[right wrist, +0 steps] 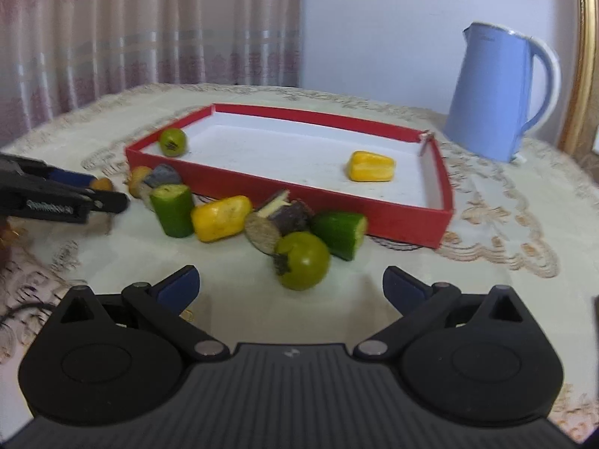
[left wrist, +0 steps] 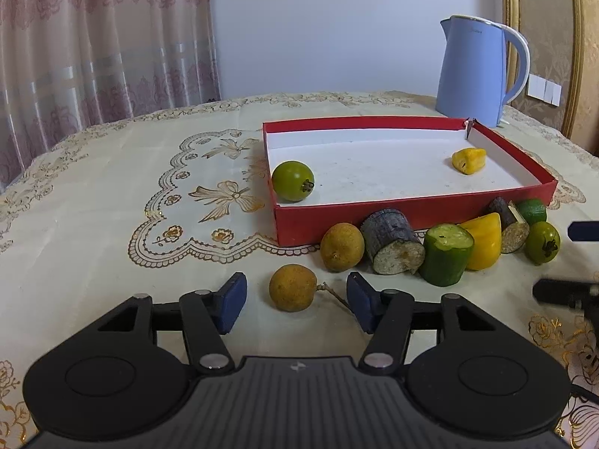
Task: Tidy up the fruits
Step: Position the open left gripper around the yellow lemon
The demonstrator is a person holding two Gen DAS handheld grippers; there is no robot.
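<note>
A red box (left wrist: 374,220) (right wrist: 284,194) with a white floor holds a green tomato (left wrist: 292,181) (right wrist: 173,142) and a yellow piece (left wrist: 468,161) (right wrist: 370,166). In front of it lie a brown longan (left wrist: 341,247), a dark sugarcane chunk (left wrist: 393,241) (right wrist: 279,220), a cucumber piece (left wrist: 445,254) (right wrist: 173,209), a yellow piece (left wrist: 483,241) (right wrist: 221,217) and a green tomato (left wrist: 543,243) (right wrist: 302,261). My left gripper (left wrist: 295,301) is open with a longan (left wrist: 292,288) between its fingers. My right gripper (right wrist: 290,284) is open just short of the near tomato.
A blue kettle (left wrist: 475,71) (right wrist: 494,93) stands behind the box at the right. A second cucumber piece (right wrist: 341,232) lies by the box front. An embroidered cloth (left wrist: 112,205) covers the table. Curtains hang at the back left.
</note>
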